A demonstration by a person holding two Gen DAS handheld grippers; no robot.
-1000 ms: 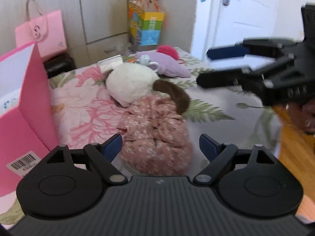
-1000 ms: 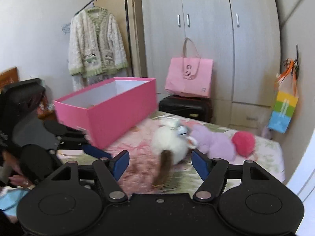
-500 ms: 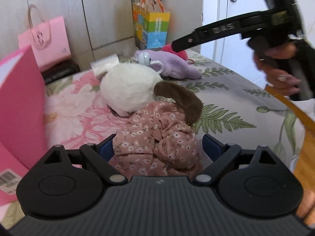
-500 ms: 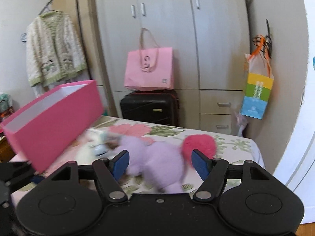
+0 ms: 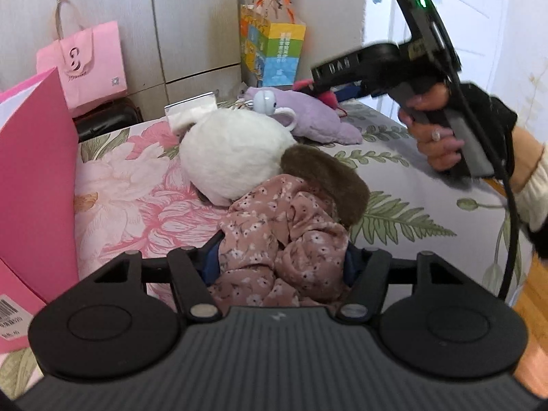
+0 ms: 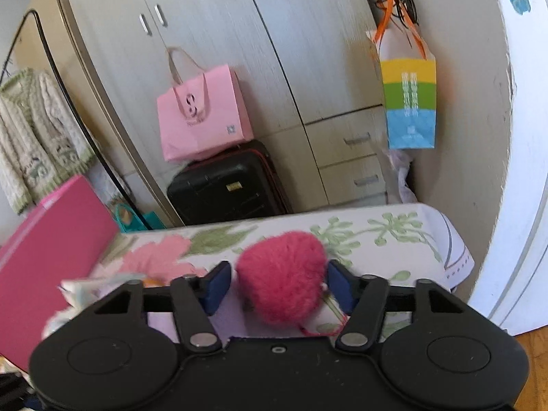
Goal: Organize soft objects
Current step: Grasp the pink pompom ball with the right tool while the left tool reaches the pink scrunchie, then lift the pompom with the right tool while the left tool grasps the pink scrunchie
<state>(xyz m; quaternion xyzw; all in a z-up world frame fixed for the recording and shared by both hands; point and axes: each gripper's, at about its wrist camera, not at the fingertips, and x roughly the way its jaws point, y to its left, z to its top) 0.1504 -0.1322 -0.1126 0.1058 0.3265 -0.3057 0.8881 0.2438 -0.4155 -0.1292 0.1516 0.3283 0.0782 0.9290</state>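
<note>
Dusty-pink floral cloth, the dress of the plush doll (image 5: pixel 284 239), sits bunched between the blue pads of the left gripper (image 5: pixel 282 263). Jaws closing; both pads look sunk into the fabric at its sides, so it reads as a grip on the doll. Doll lies on the floral bedspread (image 5: pixel 137 185), white furry head (image 5: pixel 233 157) pointing away from the camera, brown ear (image 5: pixel 325 181) flopped over the dress. Pink box (image 5: pixel 34 185) stands just left of it on the bed, barcode label at its lower corner.

Beyond the head: a small clear plastic bag (image 5: pixel 191 111), then the purple plush (image 5: pixel 308 120) lying across the far end of the bed, well apart from the doll's dress.

Right gripper (image 6: pixel 279 286) is at that far end, held in a hand (image 5: pixel 435 137) with a knit cuff. Wrist view: the pink pom-pom (image 6: pixel 282 275) of the purple plush is between the blue pads. Jaws closing; right pad looks touching the fur, left pad shows a thin gap, so not clamped yet. Purple body shows under the fingers, slightly blurred.

Behind the bed: black suitcase (image 6: pixel 226 188) with a pink paper bag (image 6: pixel 202 113) on top, grey wardrobe (image 6: pixel 222 34), striped yellow-green-blue bag (image 6: pixel 409 102) hanging on the wall, knit cardigan (image 6: pixel 30 140) on a rail at far left.
</note>
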